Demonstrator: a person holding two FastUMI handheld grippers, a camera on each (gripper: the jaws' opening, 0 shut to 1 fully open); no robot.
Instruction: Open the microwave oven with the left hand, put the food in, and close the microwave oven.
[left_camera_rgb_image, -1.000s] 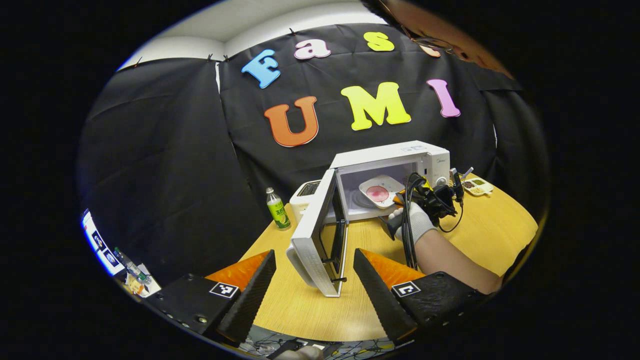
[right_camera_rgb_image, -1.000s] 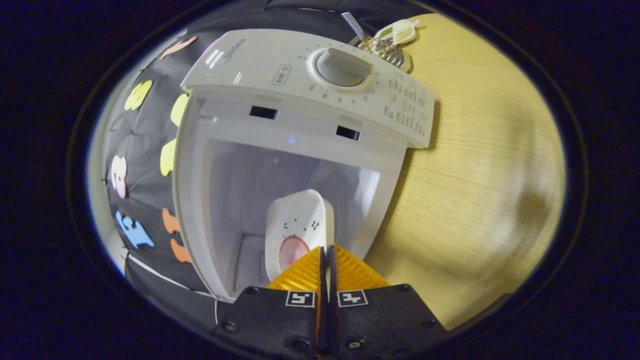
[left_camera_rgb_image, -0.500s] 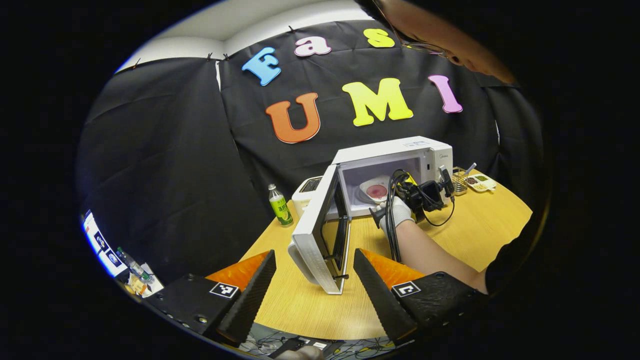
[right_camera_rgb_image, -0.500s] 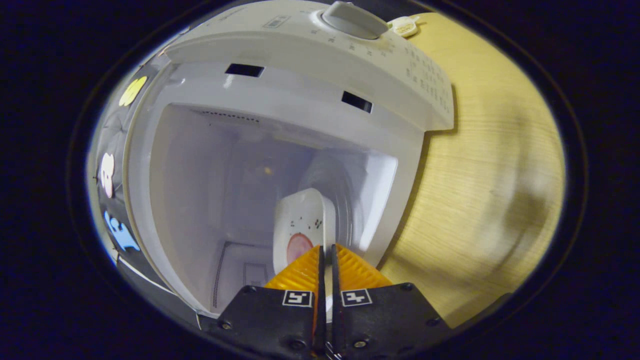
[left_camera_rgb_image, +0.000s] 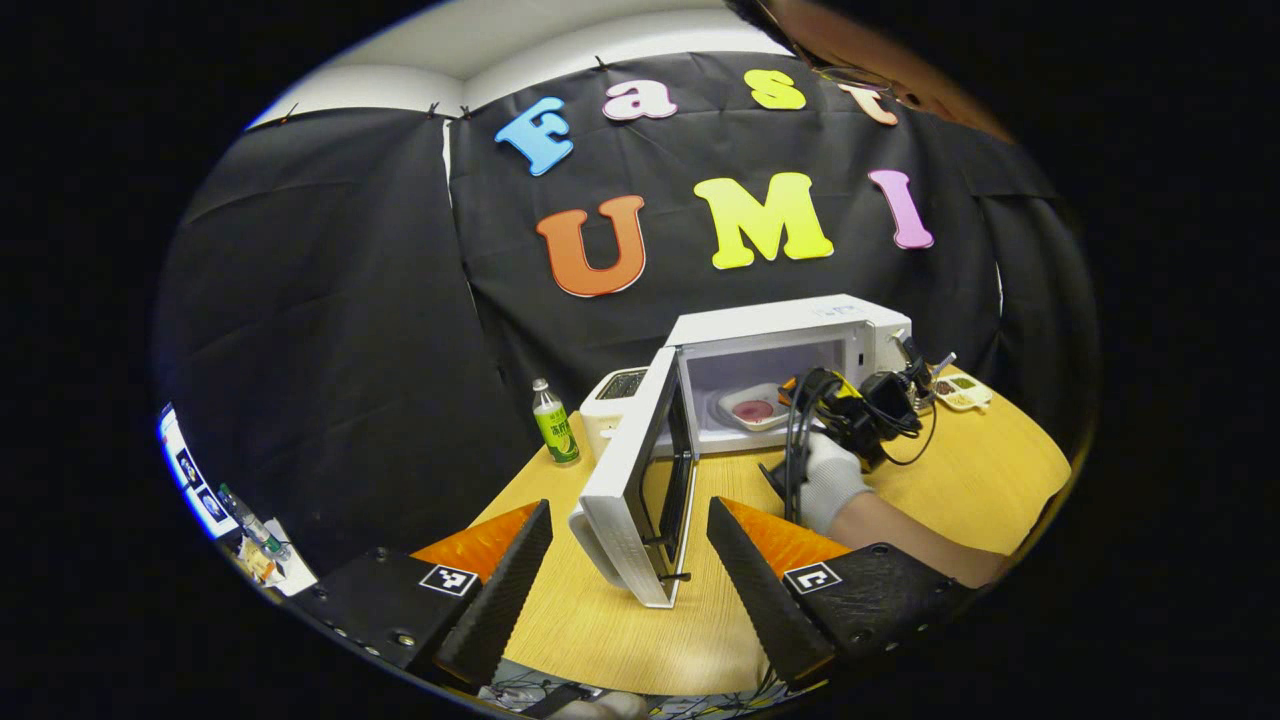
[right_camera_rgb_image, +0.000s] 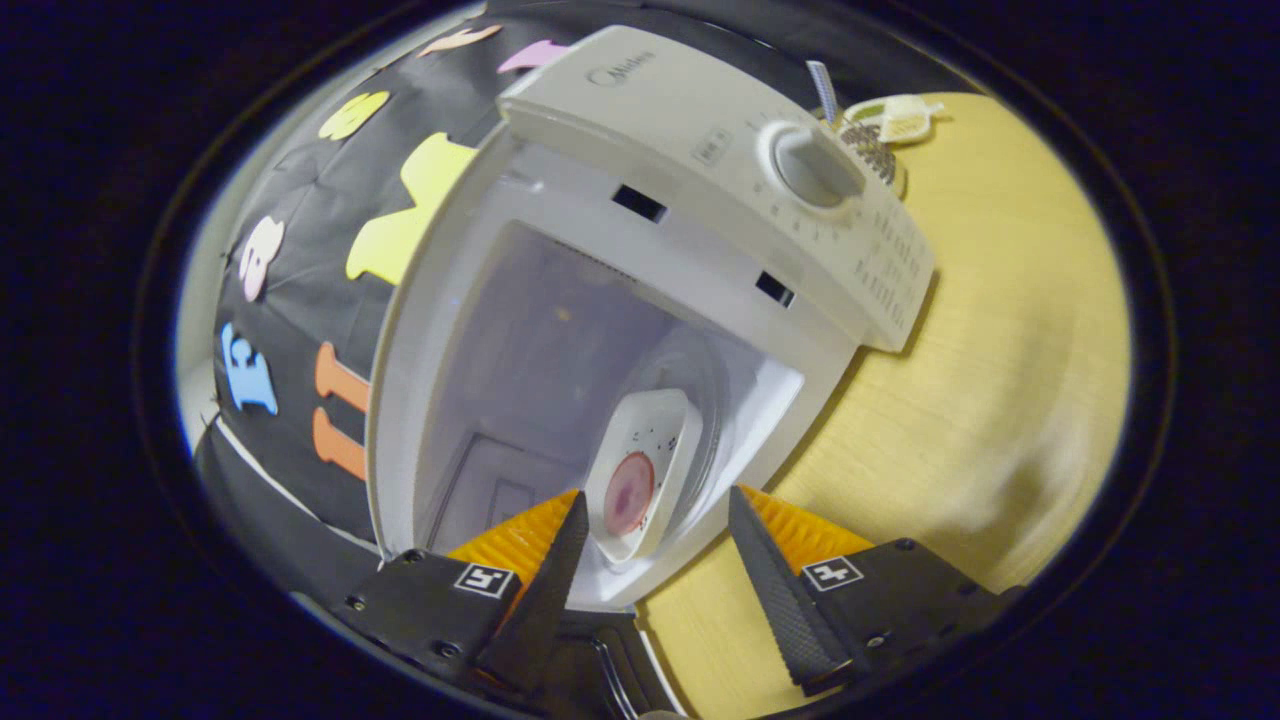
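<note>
Black cloth walls the booth behind a pale wood counter (left_camera_rgb_image: 600, 610). From the left in the left gripper view, a green-labelled bottle (left_camera_rgb_image: 553, 424) stands upright near the counter's back edge, its label too small to read; just beside it sits a white toaster-like box (left_camera_rgb_image: 612, 392), partly hidden by the microwave oven (left_camera_rgb_image: 790, 330). The oven's door (left_camera_rgb_image: 640, 490) hangs wide open toward the camera, between the spread fingers of the left hand-held gripper (left_camera_rgb_image: 628, 570), which holds nothing. Inside the cavity a white dish of food (left_camera_rgb_image: 755, 407) with 1 pink round slice lies flat on the turntable. A gloved hand (left_camera_rgb_image: 828, 478) holds the right hand-held gripper (left_camera_rgb_image: 800, 395) at the oven mouth, cables looping over it. Farther right, a small tray of snacks (left_camera_rgb_image: 958, 392) sits beside the oven.

In the right gripper view, the right hand-held gripper's fingers (right_camera_rgb_image: 775, 590) are spread apart, the dish between them untouched. A brand mark reading "Midea" (right_camera_rgb_image: 617, 74) tops the control panel above the dial (right_camera_rgb_image: 808, 168); the panel's smaller print is illegible.
</note>
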